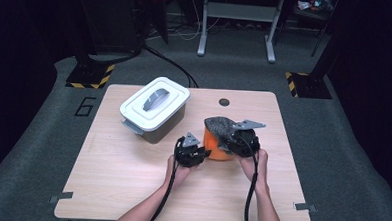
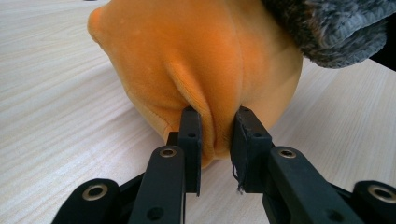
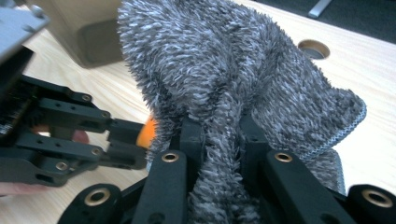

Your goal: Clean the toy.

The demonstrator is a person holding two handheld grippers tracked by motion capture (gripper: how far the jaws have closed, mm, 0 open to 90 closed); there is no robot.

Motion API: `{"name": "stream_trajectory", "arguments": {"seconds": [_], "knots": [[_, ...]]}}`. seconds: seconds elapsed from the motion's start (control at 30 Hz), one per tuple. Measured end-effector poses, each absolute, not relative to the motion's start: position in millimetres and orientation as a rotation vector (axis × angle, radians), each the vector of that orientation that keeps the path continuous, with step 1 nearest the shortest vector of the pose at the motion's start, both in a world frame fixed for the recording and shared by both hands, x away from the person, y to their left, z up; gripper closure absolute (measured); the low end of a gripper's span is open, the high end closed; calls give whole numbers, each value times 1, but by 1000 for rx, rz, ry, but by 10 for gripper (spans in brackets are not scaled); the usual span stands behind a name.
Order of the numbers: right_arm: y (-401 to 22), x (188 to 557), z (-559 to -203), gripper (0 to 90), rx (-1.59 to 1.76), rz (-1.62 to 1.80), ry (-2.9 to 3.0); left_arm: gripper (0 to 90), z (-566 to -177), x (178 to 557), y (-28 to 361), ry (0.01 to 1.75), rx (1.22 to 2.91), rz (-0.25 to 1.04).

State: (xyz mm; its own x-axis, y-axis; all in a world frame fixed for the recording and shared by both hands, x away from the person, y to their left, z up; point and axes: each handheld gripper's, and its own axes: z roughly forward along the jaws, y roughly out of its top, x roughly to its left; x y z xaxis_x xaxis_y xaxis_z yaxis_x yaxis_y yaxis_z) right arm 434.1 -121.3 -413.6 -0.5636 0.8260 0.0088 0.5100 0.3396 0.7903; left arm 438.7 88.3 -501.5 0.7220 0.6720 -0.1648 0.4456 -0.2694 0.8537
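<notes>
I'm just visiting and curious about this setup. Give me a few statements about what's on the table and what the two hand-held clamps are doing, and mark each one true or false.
1. The left gripper pinches a fold of the orange plush thing. True.
2. The right gripper is open and holds nothing. False: it is shut on the grey fuzzy cloth.
3. The white-lidded bin has its lid on. True.
4. The grey fuzzy cloth lies flat on the floor. False: it sits on top of the orange plush thing, on the table.
5. The bin stands to the right of the grippers in the high view. False: it stands to their left, farther back.
</notes>
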Motion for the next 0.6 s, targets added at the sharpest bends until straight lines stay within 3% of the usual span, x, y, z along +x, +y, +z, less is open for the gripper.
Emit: {"name": "stream_trajectory", "arguments": {"seconds": [0.3,0.5,0.6], "knots": [[-115,434,-413,726,1145,1045,2196,751,-501,437,86,848,1925,282],[-107,443,-426,456,1166,961,2202,751,-501,437,86,844,1940,289],[-103,445,-430,380,1180,941,2195,751,-501,437,86,848,1940,285]]}}
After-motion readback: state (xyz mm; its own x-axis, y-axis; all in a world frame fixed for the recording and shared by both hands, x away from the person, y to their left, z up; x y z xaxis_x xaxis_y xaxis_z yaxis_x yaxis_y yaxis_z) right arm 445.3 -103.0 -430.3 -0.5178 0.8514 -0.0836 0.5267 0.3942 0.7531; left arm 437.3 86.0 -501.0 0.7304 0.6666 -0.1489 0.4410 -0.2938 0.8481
